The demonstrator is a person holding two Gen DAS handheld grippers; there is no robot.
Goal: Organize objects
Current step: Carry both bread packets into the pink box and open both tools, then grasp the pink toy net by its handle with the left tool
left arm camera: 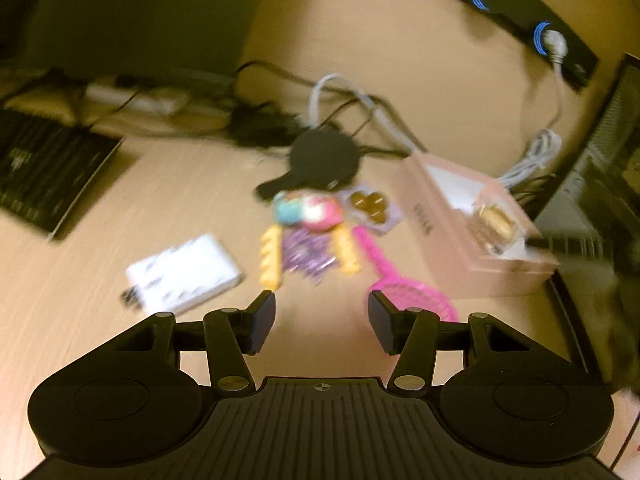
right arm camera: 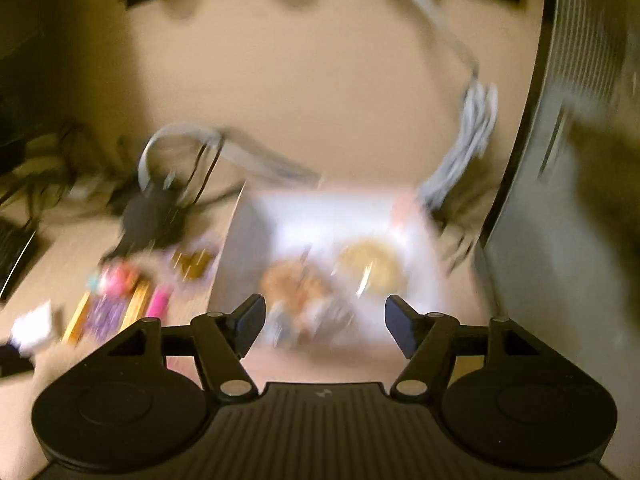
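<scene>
Two grippers, both with jaws apart and holding nothing: left gripper (left arm camera: pixel 322 316) hangs over bare desk (left arm camera: pixel 100 312) just short of the loose pile, with toy keys (left arm camera: pixel 308 236), pink scoop (left arm camera: pixel 404 280), gold sweets (left arm camera: pixel 370 204) and white card box (left arm camera: pixel 184 272) near its tips; right gripper (right arm camera: pixel 325 322) hangs over the pink box (left arm camera: pixel 452 236). Risk, as judged: both views are blurred, so a hasty close could nip two crowded items at once, or snag the cables (left arm camera: pixel 360 116) behind. Pink box sits open beside the pile, holding wrapped golden snacks (right arm camera: pixel 368 264); exact contents unclear.
</scene>
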